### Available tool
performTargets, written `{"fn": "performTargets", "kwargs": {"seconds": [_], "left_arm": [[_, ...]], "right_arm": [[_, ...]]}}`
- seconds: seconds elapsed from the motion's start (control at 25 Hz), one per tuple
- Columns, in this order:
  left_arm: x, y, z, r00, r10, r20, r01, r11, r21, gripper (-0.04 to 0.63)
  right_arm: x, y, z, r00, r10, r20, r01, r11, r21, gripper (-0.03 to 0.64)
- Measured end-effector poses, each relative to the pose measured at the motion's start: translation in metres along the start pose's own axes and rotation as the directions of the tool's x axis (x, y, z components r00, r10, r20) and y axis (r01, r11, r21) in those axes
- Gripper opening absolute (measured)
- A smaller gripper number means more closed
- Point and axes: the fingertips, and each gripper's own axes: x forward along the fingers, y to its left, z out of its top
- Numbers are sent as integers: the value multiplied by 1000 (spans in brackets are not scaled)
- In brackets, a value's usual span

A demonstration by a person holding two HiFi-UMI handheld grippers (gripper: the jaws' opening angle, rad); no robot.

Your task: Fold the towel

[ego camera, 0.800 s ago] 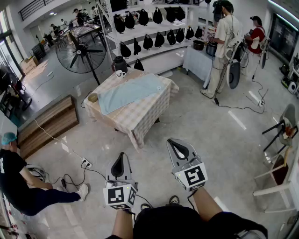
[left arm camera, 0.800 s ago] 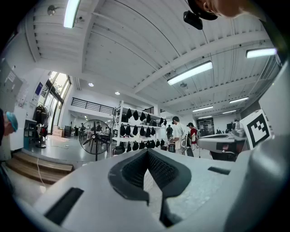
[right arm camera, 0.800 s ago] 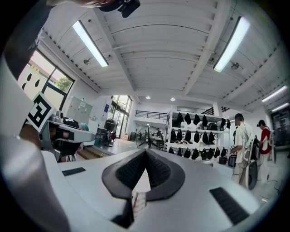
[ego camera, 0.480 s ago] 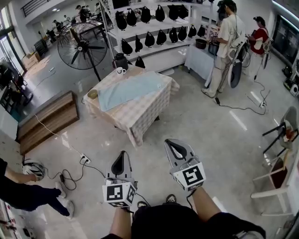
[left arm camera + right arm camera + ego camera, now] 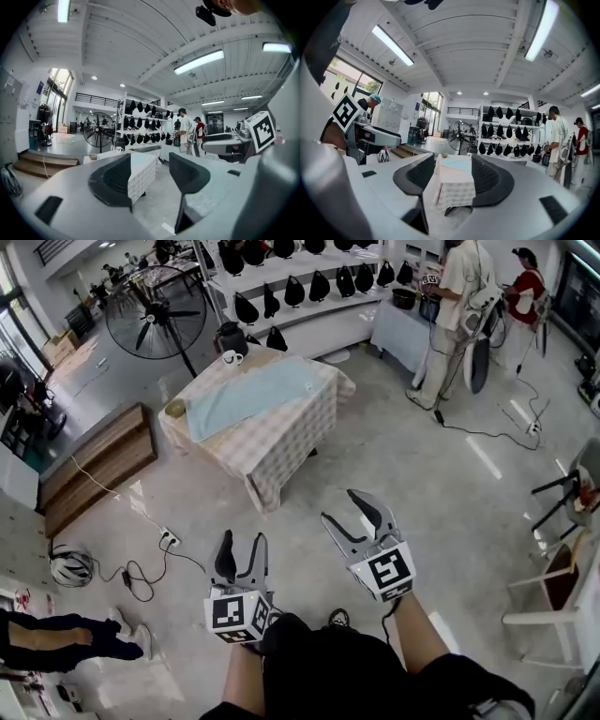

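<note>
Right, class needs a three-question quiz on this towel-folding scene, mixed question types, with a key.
1. True or false: the towel lies spread on the table.
2. The left gripper is: A open and empty; B shut on the towel; C shut on a mug.
3. Fill in: a white ___ lies on the floor at the left.
Key: 1 true; 2 A; 3 helmet.

No legible txt, labels or nos.
</note>
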Motion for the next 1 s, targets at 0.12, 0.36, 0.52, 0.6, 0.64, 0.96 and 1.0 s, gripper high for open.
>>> {"fn": "performTargets", "kwargs": {"seconds": [0.12, 0.36, 0.52, 0.6, 0.64, 0.96, 1.0], "left_arm": [[8, 0, 0, 1000, 1, -12, -1, 1000, 5, 236], [44, 10, 1, 1000, -6, -6, 6, 1000, -12, 239], [90, 37, 1, 1000, -2, 2, 2, 999, -40, 239], [112, 57, 3, 1000, 5, 16, -4, 998, -60, 239], [123, 68, 5, 1000, 7, 24, -5, 998, -67, 239], [226, 163, 42, 999, 3, 38, -1, 999, -48, 239], [238, 173, 46, 999, -4, 38, 6, 999, -42, 239]], "right_arm": [[1, -11, -3, 1000, -9, 0, 9, 1000, 17, 227], [24, -29, -12, 1000, -10, -28, 10, 1000, 7, 227], [68, -47, -15, 998, -7, -63, 5, 1000, -30, 227], [97, -52, -14, 997, 7, -72, -11, 998, -55, 229], [112, -54, -12, 997, 13, -72, -18, 998, -60, 229], [258, -87, 34, 998, 53, -20, -54, 998, -28, 229], [274, -91, 36, 999, 49, -16, -49, 998, -25, 229]]}}
